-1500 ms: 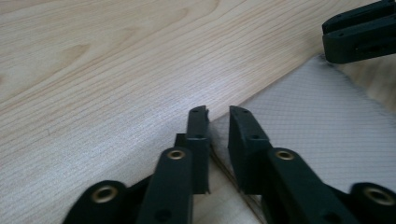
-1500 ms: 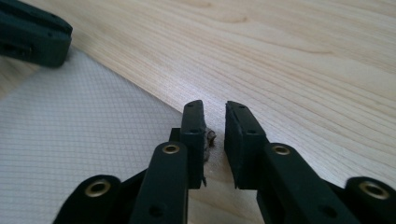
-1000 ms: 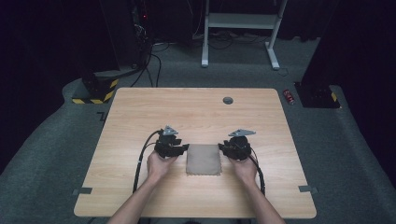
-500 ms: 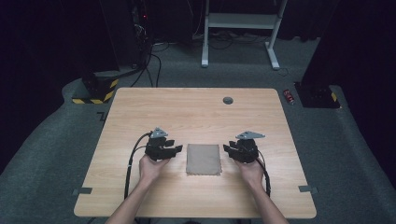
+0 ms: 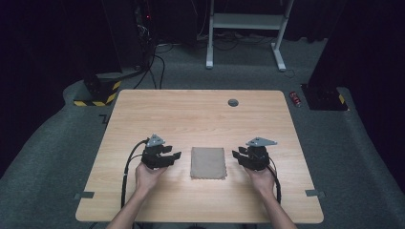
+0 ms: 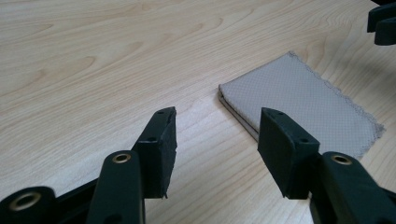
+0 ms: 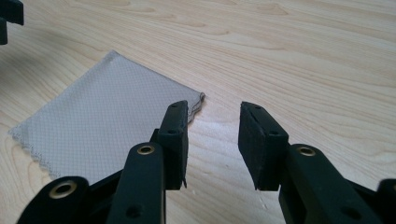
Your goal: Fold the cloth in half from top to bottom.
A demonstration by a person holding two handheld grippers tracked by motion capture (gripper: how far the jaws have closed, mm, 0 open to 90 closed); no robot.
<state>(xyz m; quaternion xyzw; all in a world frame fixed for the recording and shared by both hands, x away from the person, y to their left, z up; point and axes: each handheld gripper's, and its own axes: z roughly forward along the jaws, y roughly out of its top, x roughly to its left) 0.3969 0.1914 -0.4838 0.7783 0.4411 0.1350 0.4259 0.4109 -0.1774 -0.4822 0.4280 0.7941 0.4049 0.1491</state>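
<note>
The left tongs point(image 5: 177, 155) gape wide, empty, just beside the folded grey cloth point(image 5: 208, 162) lying flat mid-tabletop point(image 5: 200, 114). The cloth looks light, limp and thin, probably two layers; its doubled left edge or a corner offers the best hold. The right tongs point(image 5: 235, 155) stand narrower, empty. Nothing obstructs; a small dark disc point(image 5: 233, 102) sits well apart.

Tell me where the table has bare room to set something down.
The far half of the table is bare up to the small round grommet. The near middle is crowded: the folded cloth lies between left gripper and right gripper.
</note>
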